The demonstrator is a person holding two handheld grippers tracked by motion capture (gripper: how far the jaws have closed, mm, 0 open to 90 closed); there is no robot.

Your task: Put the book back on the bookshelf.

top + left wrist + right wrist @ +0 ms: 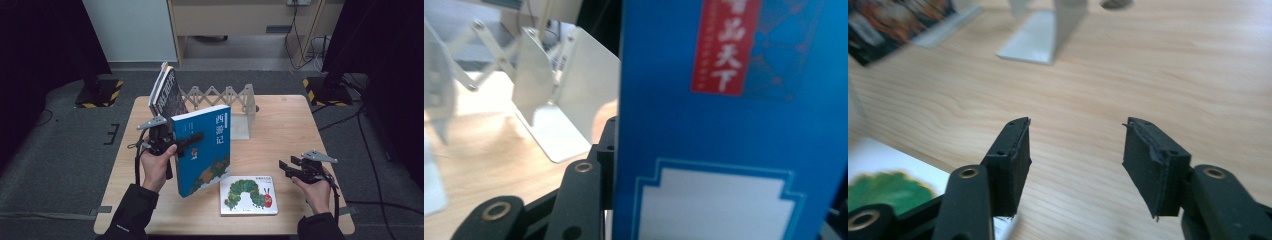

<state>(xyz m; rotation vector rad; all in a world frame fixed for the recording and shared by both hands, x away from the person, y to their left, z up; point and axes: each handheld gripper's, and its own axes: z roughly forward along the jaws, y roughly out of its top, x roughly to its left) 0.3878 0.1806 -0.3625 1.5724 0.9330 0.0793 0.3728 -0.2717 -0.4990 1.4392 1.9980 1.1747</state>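
The left gripper (192, 141) holds the blue book (205, 150) upright above the bench (280, 125), its fingers clamped across the cover. The right gripper (286, 166) hovers with fingers (1010, 160) spread and empty, just right of the caterpillar picture book (248, 195) lying flat.

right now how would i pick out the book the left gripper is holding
Start at the wooden table with the white folding rack along its far edge. Just in front of the rack, left of centre, the left gripper holds a tall blue book upright above the tabletop. Unlike the dark books leaning in the rack and the white caterpillar book lying flat, it is bright blue.
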